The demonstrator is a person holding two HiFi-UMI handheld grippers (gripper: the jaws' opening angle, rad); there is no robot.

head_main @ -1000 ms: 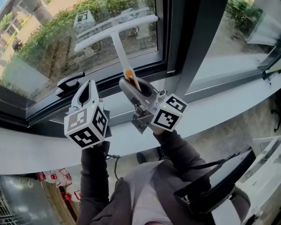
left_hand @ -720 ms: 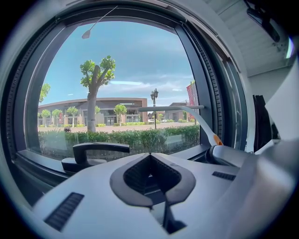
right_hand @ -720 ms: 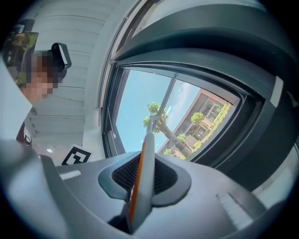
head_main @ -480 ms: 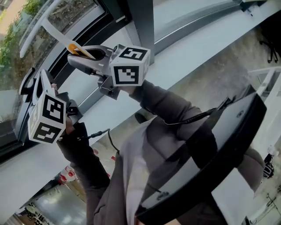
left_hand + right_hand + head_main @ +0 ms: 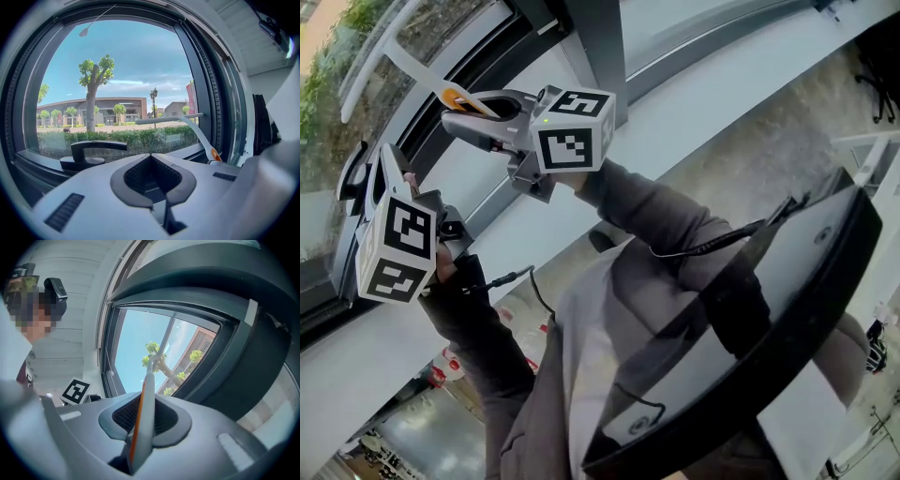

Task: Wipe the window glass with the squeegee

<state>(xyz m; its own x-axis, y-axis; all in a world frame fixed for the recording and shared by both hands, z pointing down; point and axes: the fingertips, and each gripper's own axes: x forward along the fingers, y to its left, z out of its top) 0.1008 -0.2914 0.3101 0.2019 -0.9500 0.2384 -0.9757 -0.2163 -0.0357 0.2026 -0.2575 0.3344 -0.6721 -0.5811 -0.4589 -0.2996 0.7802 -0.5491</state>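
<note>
The squeegee point(image 5: 405, 64) is white with an orange band on its handle; its blade lies against the window glass point(image 5: 337, 56) at the upper left. My right gripper point(image 5: 469, 112) is shut on the squeegee handle point(image 5: 143, 413), which runs up between the jaws toward the glass. My left gripper point(image 5: 386, 167) hovers lower left of it, just in front of the black window handle point(image 5: 349, 178). In the left gripper view the gripper point(image 5: 152, 183) is shut with nothing in it, and the squeegee point(image 5: 187, 123) shows beyond on the glass.
A dark window post point(image 5: 592, 47) stands right of the right gripper. The white sill point(image 5: 703, 98) runs diagonally below the panes. The black window handle point(image 5: 91, 152) juts from the lower frame. A black flat panel point(image 5: 750, 337) hangs at the person's chest.
The head view has swung since a second ago, so the window now lies at the upper left. The right gripper still holds the squeegee. Over the last half second almost nothing shifted.
</note>
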